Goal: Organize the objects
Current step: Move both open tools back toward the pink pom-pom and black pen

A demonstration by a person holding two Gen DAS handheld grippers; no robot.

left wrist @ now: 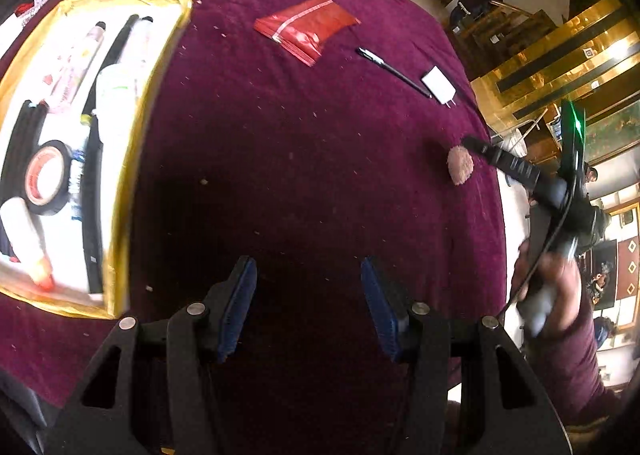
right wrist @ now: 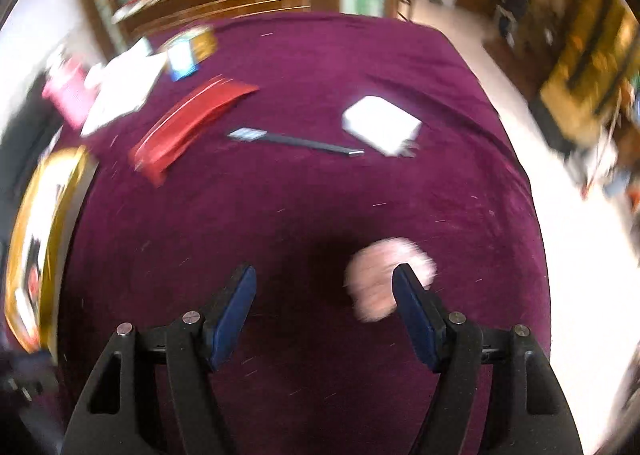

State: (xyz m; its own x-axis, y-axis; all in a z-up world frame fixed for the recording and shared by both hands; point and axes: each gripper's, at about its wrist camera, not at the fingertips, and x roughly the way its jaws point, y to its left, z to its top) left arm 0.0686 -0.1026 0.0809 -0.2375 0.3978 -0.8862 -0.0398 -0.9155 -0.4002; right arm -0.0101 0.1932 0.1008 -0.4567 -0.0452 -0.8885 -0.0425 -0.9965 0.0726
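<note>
**A:** Near the right edge of the purple-covered surface (left wrist: 304, 159), what is the thing to be picked up?

**B:** A small pink fluffy puff (right wrist: 386, 279), round and fuzzy like a powder pad or pom-pom. It lies flat on the cloth, with the right gripper (right wrist: 324, 311) over it. The right-hand finger of that gripper hides part of the puff. The fingers stand wide apart and hold nothing.

**A:** How will it handle?

**B:** By its look, very light and soft. It should squash under a pinch and is unlikely to slip or break. A grip across its middle seems best; the fingers would need to close well in, since it gives.

**A:** Is the puff centred between the fingers?

**B:** No. It sits toward the right-hand finger, so the gripper probably needs to shift right before closing. The right wrist view is blurred, so exact contact cannot be told.

**A:** And the left gripper (left wrist: 308, 307)?

**B:** It hangs over bare cloth, fingers spread wide and empty, well left of the puff.

**A:** What else lies around the puff?

**B:** Beyond it, a black pen (left wrist: 394, 71) and a white charger (left wrist: 438, 85) sit close together. Farther beyond and to the left lies a red packet (left wrist: 306, 29). Far to the left is a gold-rimmed tray (left wrist: 136, 143) holding a tape roll (left wrist: 46, 179), tubes and pens.

**A:** Room to move?

**B:** The cloth between puff and tray is open. The surface's drop-off is just right of the puff, so a nudge that way could send it off.
</note>
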